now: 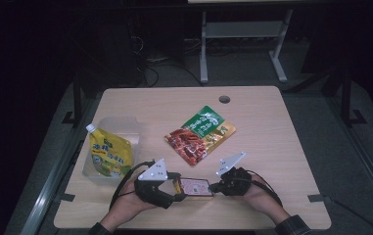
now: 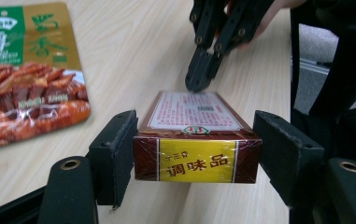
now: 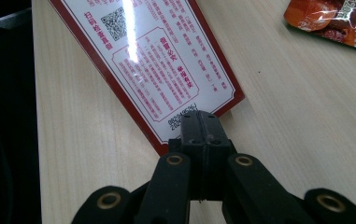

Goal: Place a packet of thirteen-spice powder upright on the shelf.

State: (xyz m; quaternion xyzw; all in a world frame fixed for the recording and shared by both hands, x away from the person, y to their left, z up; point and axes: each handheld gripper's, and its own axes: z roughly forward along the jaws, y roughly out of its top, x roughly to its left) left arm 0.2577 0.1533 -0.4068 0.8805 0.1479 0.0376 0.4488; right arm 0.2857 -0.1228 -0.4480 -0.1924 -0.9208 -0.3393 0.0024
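Near the front edge of the bench (image 1: pixel 272 147), a flat red seasoning box (image 1: pixel 194 186) is clamped at one end between the pads of the left gripper (image 2: pixel 195 154). Its far end is touched from above by the right gripper (image 3: pixel 202 122), whose jaws are pressed fully together.

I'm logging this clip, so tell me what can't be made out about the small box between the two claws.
- Red and yellow cardboard seasoning box: its underside, hidden against the wooden table in the left gripper view.
- Its label print: too small in the high view; cut off by the top edge in the right gripper view.
- Right claw: whether its shut tips pinch the box edge or only rest on it.
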